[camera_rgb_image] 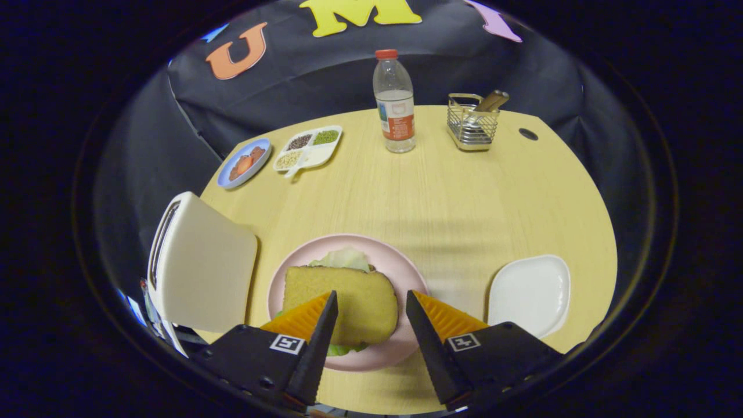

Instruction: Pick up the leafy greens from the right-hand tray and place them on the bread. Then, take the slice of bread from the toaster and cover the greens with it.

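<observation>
A pink plate (406, 273) sits on the wooden table just ahead of my fingers. On it lies a slice of bread (342, 302), with leafy greens (345, 258) sticking out from under its far edge and a bit at its near edge. My gripper (371, 299) is open above the near part of the plate, nothing between its fingers; the bread's right end lies below the gap. A cream toaster (200, 264) stands left of the plate, its slot looking empty. The white tray (531, 293) to the right of the plate is bare.
At the table's far side stand a water bottle (395, 101) and a wire basket (473, 122) with utensils. Far left are a blue plate (244, 162) with orange food and a white divided dish (307, 148) of grains. A cable hole (528, 134) marks the far right.
</observation>
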A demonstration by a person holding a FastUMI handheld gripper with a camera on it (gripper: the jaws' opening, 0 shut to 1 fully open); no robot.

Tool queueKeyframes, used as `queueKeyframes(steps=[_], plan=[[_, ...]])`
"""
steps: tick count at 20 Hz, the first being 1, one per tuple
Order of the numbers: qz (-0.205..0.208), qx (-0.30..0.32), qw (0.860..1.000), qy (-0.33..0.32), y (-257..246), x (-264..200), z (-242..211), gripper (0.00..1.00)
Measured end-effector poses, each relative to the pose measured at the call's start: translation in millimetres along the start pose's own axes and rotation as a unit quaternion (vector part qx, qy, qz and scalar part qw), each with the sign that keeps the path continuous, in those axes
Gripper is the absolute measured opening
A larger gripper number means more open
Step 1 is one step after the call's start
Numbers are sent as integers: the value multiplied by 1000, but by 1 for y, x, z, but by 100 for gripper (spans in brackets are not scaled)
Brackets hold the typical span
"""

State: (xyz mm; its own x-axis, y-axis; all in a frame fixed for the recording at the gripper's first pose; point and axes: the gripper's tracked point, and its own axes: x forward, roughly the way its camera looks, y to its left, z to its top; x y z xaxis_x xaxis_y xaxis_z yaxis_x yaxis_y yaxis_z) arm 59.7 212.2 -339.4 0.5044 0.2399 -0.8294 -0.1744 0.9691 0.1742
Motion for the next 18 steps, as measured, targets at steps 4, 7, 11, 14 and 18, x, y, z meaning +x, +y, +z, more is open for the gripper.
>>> queueKeyframes(steps=[4,7,11,14,18], plan=[[2,25,999,-21,-3,-30,11,78],[-4,12,997,-70,1,-64,28,82],[-13,-3,991,-136,9,-116,54,94],[-25,-15,979,-204,13,-161,80,97],[-57,-37,955,-290,18,-232,111,96]])
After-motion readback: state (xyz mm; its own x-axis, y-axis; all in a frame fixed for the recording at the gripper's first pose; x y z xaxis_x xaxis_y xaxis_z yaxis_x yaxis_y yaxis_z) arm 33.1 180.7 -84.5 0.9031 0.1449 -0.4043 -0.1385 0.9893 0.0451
